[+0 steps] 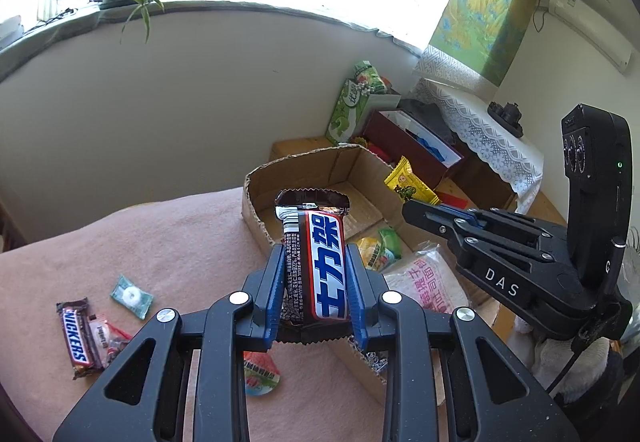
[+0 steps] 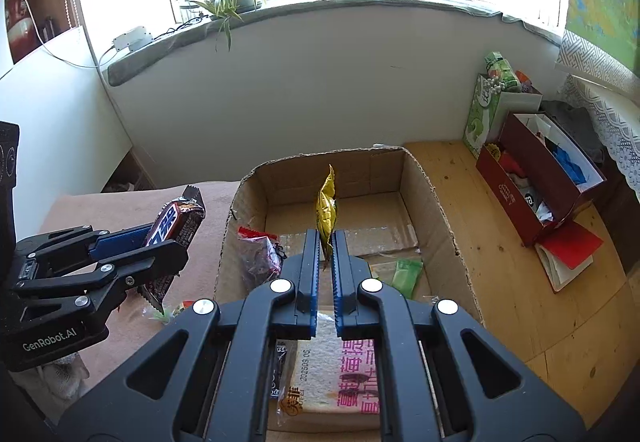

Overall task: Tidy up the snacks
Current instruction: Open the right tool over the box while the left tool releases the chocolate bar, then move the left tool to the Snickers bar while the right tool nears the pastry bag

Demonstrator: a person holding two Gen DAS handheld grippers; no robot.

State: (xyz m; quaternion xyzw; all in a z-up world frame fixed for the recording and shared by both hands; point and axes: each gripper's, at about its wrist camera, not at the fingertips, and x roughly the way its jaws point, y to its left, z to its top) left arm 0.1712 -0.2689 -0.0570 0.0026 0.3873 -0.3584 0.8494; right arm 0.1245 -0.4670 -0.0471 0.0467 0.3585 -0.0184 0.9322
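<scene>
My left gripper [image 1: 314,262] is shut on a brown Snickers bar [image 1: 316,262] and holds it above the pink tablecloth, just left of the open cardboard box [image 1: 256,210]. It also shows in the right wrist view [image 2: 160,242] with the bar [image 2: 176,222]. My right gripper [image 2: 327,246] is shut on a yellow snack packet [image 2: 327,212] and holds it edge-on over the box [image 2: 440,210]. From the left wrist view the right gripper [image 1: 412,208] and packet [image 1: 408,186] hang over the box.
In the box lie a white bread pack [image 2: 344,370], a green packet [image 2: 406,274] and a dark bag [image 2: 260,258]. On the cloth lie another Snickers bar [image 1: 78,338], a green candy [image 1: 131,296] and small packets [image 1: 260,374]. A red box [image 2: 536,186] stands on the wooden floor.
</scene>
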